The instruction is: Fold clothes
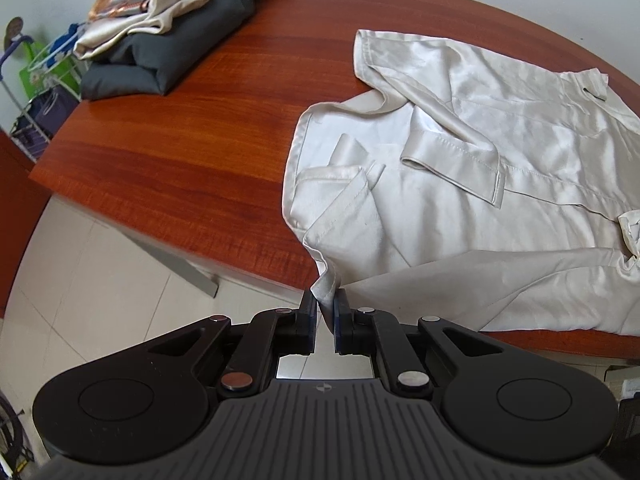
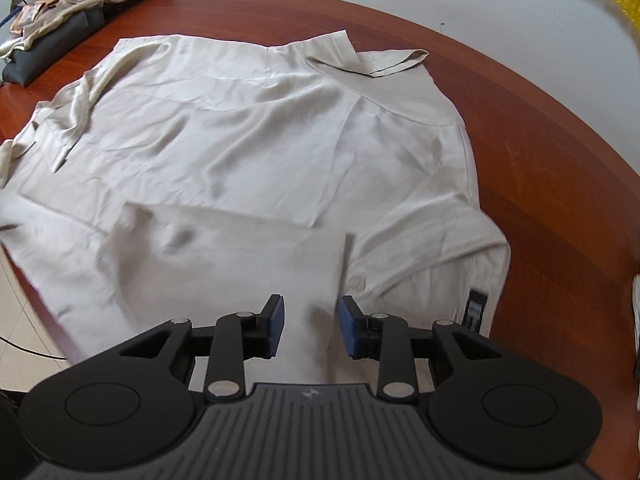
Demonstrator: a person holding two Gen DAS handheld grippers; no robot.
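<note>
Cream satin shirt (image 2: 256, 152) lies spread, back up, across a reddish-brown wooden table (image 1: 180, 152), w/ one sleeve folded over its lower part and a dark label near the collar at the table's near right edge. Left gripper (image 1: 325, 300) has its fingers pinched tight on the shirt's hem corner at the table's front edge; fabric bunches up between the pads. Right gripper (image 2: 311, 314) hovers over the folded sleeve, blue pads apart, nothing clamped. At the far left corner sits a stack of folded clothes (image 1: 160, 36): dark grey at bottom, cream and patterned pieces on top.
</note>
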